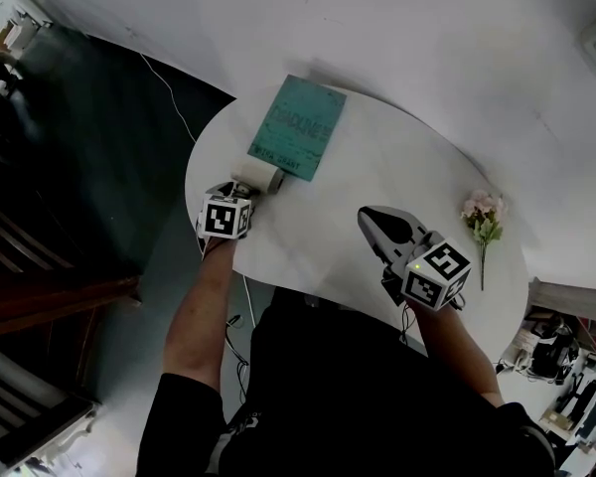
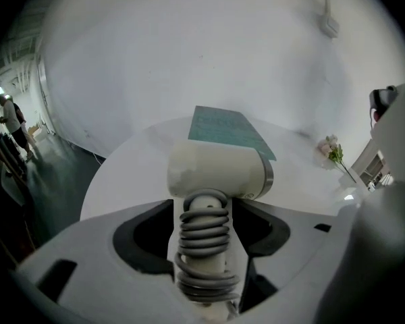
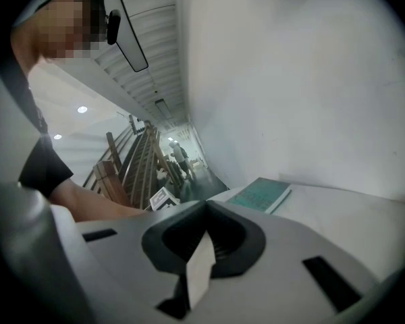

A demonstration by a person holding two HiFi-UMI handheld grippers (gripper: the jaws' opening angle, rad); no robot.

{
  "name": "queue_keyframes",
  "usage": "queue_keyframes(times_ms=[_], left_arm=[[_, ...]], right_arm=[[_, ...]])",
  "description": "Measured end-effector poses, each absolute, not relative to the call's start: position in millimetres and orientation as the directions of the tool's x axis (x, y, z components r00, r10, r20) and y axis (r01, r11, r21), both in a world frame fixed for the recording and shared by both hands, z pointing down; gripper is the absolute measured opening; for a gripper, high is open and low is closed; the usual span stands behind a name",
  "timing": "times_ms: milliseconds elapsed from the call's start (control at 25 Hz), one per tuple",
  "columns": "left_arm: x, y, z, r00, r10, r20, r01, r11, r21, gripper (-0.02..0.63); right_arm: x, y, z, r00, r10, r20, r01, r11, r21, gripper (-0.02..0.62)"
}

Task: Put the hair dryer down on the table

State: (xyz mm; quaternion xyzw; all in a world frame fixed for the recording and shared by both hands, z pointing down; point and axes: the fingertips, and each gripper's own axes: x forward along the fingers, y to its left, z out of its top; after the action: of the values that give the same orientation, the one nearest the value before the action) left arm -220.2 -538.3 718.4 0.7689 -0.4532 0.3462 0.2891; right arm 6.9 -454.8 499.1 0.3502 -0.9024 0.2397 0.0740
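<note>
Because the left claw (image 2: 204, 225) stands wide apart, its pads looking just clear of the handle on either side, the cream-white plastic hair dryer (image 2: 219, 171) seems already set down. Its barrel lies crosswise on the round white desk (image 1: 377, 167), near the left edge and just beside the near corner of a teal paperback book (image 1: 298, 127). Whether the two touch I cannot tell.

What remains, as I judge it, is a clean withdrawal. The grey rubber cord (image 2: 204, 238) is coiled thickly round the handle, and a pad could catch a loop, so the claw should back out straight along the handle's line, opened fully, without any roll. The handle looks raised off the surface, so it may drop or the barrel may roll toward the edge. A slow retreat gives time to see that.

The right claw (image 1: 372, 219) is closed and empty, hovering over the near right part of the desk, well apart from the dryer.

The desk top is smooth, pale and mostly bare; a pink flower sprig with a green stem (image 1: 484, 217) lies near its right side. Beyond rises a plain white wall (image 1: 427, 28). To the left is a dark glossy floor (image 1: 99, 147) with a thin white cable (image 1: 169, 92) trailing across it.
</note>
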Motion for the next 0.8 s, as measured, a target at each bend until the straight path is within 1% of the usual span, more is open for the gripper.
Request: queue_keyframes(times_ms=[160,400,520,640,800], left_arm=[[-222,-531,703,0.334,-0.541,0.772,-0.908,-0.404,0.109,0.284],[-219,-505,677,0.29,-0.606,0.74,-0.926,-0.374,0.057,0.293],[-215,-490,662,0.281,-0.634,0.72,-0.933,-0.355,0.051,0.295],[-216,-478,649,0.235,-0.671,0.703,-0.949,-0.316,0.015,0.295],[-206,-461,619,0.244,-0.727,0.642,-0.964,-0.253,0.08,0.301]], right_arm=[[22,-444,495,-0.744,-0.603,0.287,-0.666,0.642,-0.379,0.006],[73,-444,475,-0.701,-0.672,0.24,-0.708,0.614,-0.349,0.006],[85,-435,471,-0.703,-0.674,0.226,-0.705,0.619,-0.346,0.006],[88,-423,469,-0.716,-0.665,0.211,-0.69,0.631,-0.354,0.006],[87,-408,465,-0.74,-0.643,0.197,-0.664,0.653,-0.364,0.006]])
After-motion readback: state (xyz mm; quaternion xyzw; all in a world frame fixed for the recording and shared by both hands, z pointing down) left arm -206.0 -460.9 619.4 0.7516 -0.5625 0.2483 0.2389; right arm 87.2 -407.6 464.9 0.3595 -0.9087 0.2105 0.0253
